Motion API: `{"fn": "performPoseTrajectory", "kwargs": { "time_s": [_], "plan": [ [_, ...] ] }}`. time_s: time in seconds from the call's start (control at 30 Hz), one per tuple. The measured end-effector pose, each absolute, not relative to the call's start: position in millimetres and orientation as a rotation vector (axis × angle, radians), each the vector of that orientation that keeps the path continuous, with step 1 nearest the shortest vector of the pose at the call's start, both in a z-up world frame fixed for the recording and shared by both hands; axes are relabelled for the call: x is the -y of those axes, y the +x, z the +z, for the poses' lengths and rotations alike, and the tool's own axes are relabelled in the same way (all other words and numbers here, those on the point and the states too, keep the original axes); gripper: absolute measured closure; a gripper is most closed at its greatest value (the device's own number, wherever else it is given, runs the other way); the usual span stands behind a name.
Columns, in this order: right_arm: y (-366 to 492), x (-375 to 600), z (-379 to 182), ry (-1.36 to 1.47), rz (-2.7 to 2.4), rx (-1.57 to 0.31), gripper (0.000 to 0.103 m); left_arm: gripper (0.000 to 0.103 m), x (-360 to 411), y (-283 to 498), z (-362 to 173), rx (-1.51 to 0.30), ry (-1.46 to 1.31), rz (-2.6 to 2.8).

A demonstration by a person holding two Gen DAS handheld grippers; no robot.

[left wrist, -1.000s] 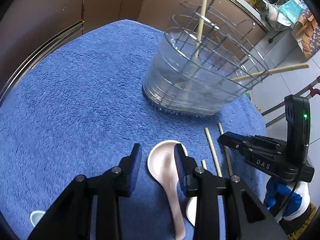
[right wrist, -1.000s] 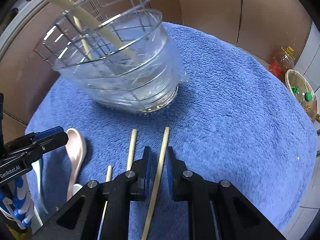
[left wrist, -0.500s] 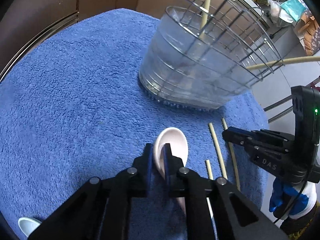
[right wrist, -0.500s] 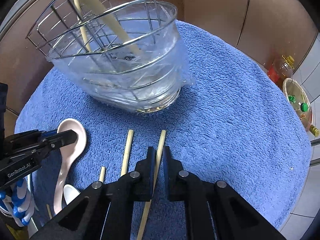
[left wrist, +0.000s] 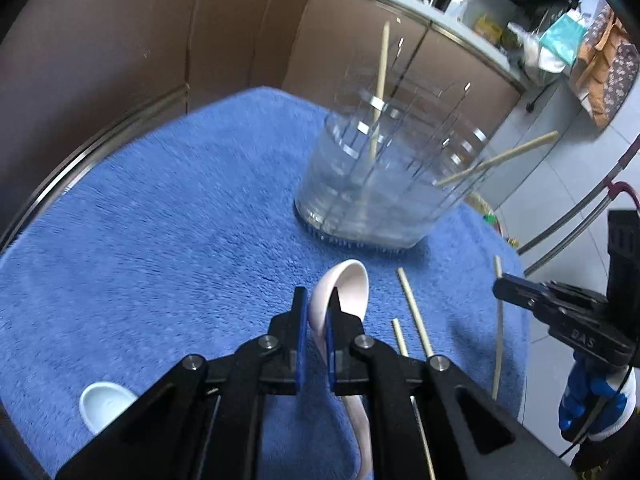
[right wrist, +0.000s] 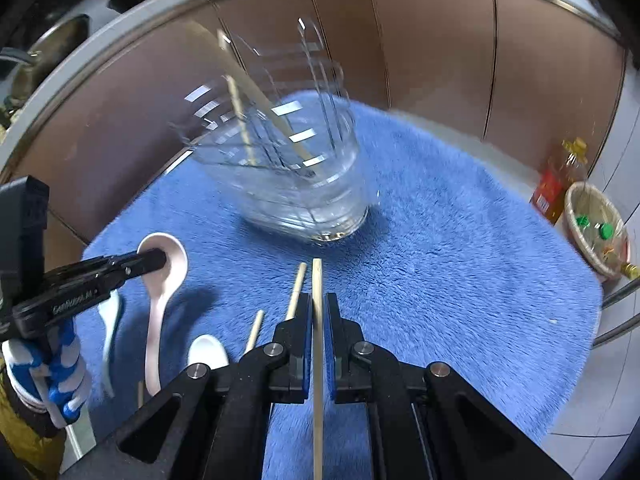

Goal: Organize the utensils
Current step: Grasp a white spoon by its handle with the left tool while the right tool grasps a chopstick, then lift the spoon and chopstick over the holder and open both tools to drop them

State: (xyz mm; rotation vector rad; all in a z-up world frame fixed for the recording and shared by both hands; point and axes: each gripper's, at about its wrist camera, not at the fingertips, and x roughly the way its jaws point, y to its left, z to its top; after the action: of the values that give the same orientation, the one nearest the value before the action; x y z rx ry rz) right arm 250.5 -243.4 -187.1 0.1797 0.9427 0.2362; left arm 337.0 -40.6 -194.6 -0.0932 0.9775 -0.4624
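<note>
Gripping a chopstick (right wrist: 317, 320) lengthwise, right fingers (right wrist: 308, 328) aim it toward the blurred, apparently wire holder (right wrist: 280, 168).

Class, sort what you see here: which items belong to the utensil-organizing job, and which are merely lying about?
Job:
pink spoon
held chopstick
loose chopsticks
white spoons
wire holder
left gripper
right gripper

Lying about:
oil bottle
basket
blue towel
</note>
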Motion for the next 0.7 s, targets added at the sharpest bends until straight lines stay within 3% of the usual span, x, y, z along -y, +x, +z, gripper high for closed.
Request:
{"fn": "performPoseTrajectory", "kwargs": {
  "time_s": [0.37, 0.7],
  "plan": [
    [218.0, 228.9, -91.6, 0.187, 0.27, -0.631, 0.097, 0.096, 22.6, 299.1, -95.0, -0.691, -0.114, -0.423],
    [255.7, 220.4, 7.3, 0.23, 0.255, -0.258, 0.097, 0.096, 36.3, 356.4, -12.3, -0.451, -0.219, -0.307]
  ]
}}
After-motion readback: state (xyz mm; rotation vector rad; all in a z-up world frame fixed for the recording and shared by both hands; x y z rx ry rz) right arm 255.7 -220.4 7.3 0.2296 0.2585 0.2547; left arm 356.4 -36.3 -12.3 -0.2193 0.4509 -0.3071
